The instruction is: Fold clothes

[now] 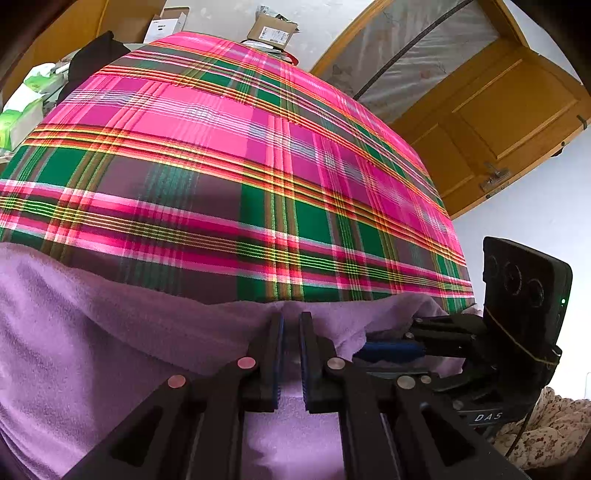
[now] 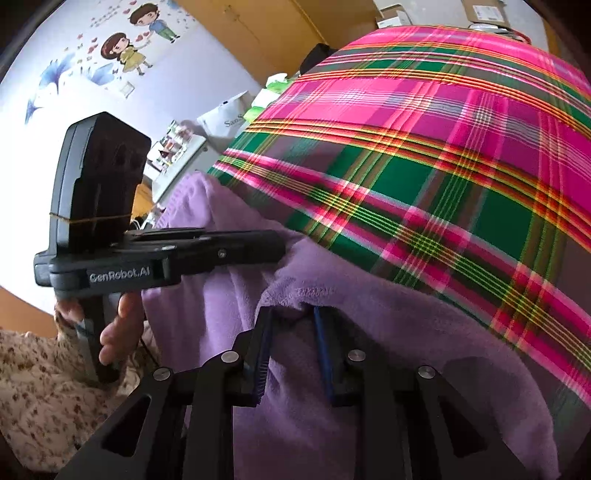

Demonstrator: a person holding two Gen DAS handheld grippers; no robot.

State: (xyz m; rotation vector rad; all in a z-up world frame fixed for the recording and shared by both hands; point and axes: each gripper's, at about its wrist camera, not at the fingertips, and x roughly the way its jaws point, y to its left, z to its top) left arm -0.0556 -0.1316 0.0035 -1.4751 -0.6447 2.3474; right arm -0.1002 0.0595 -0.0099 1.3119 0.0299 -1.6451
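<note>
Lilac fleece [image 1: 110,332]: nearest item, bunched under both of your grippers at the near edge of the plaid cloth [image 1: 229,166]; soft pile, hem stitching visible in the right wrist view [image 2: 314,293].

Left gripper [image 1: 291,325]: your blue-padded fingers [image 1: 277,354] stand nearly together, a fold of fleece pinched between the tips. Clenched on the fleece.

Right gripper [image 2: 291,317]: fingers [image 2: 263,350] a little apart, with a raised ridge of fleece drawn up between the tips. It looks to be grasping the fleece.

Position: the two grippers sit side by side, near one another, along the same fleece edge. Your right gripper appears at the right of the left wrist view [image 1: 406,349], lying sideways; your left gripper shows at the left of the right wrist view [image 2: 221,247], marked "GenRobot.AI".

Hand [image 2: 118,332]: wrapped round the left gripper's handle, floral sleeve [image 2: 37,387] below it.

Plaid cloth: pink, green and yellow, spread flat over the surface beyond the fleece.

Surroundings: wooden door [image 1: 498,122], cardboard boxes [image 1: 271,31], cartoon wall stickers [image 2: 125,48].
</note>
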